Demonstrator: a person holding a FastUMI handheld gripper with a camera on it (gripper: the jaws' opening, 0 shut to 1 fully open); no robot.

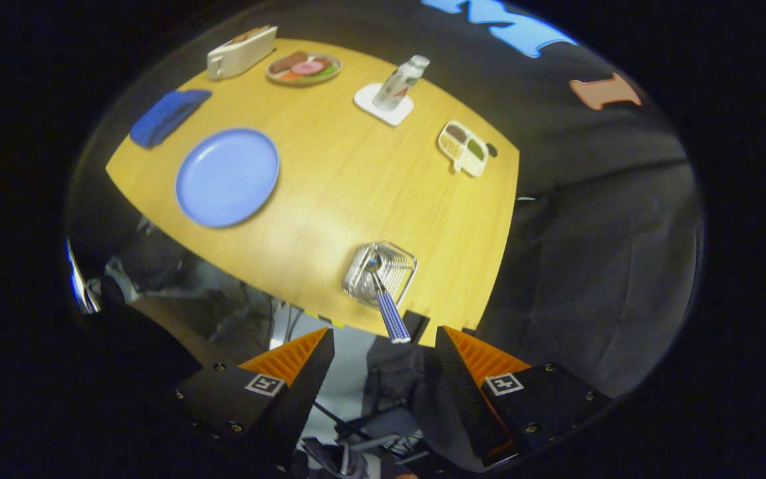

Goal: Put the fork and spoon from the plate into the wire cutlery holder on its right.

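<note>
One blue-handled utensil (386, 303) stands in the wire cutlery holder (380, 273) just ahead of the wide-open, empty gripper (383, 346); the plate (227, 176) beyond looks bare; nudging that handle could tip the holder

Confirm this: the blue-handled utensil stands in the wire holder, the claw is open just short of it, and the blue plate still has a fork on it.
Wrong on the plate. In the gripper view the blue plate is bare. The blue-handled utensil does stand in the wire holder, and the claw is open just short of it.
</note>
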